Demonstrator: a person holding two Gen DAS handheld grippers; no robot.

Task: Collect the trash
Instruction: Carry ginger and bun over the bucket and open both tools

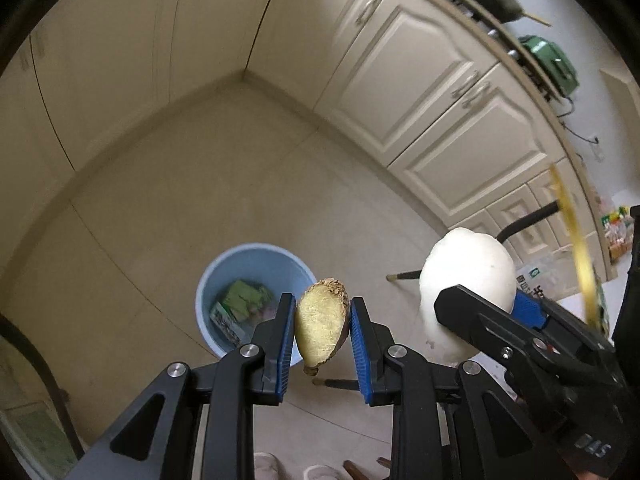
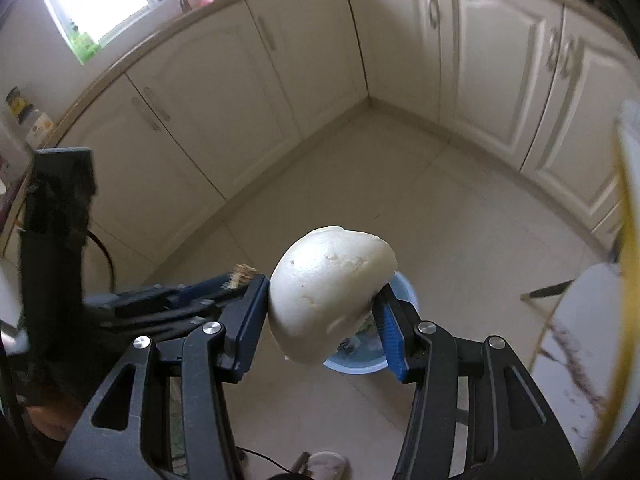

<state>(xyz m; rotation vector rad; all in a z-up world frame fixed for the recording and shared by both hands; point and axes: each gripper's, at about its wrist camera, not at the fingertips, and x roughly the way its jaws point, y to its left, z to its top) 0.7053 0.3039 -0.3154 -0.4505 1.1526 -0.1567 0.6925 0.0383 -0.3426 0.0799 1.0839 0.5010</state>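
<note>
Carrying both loads: two scraps are in my grip above the kitchen floor, so I judge the step in hand is bringing them to the bin.
Cream panelled cabinets (image 2: pixel 248 92): they line the corner ahead of me.
Pale tiled floor (image 1: pixel 168 216): the bin stands on it.
Round light-blue plastic bin (image 1: pixel 224 268): it sits below my fingers, with green packaging (image 1: pixel 244 298) already lying inside.
Smooth white rounded bun (image 2: pixel 328 292): pressed between the blue pads of my right gripper (image 2: pixel 324 316), hiding most of the bin in the right wrist view.
Yellowish fibrous cut piece of ginger (image 1: pixel 320 324): clamped between the blue pads of my left gripper (image 1: pixel 322 332), seen over the bin's near rim.
Progress: neither scrap has dropped yet.
Next move: I judge each load needs to hang squarely over the bin's mouth before I spread my jaws; the ginger looks closer to lined up than the bun.
Risk: letting go near the rim could send a piece onto the floor.
</note>
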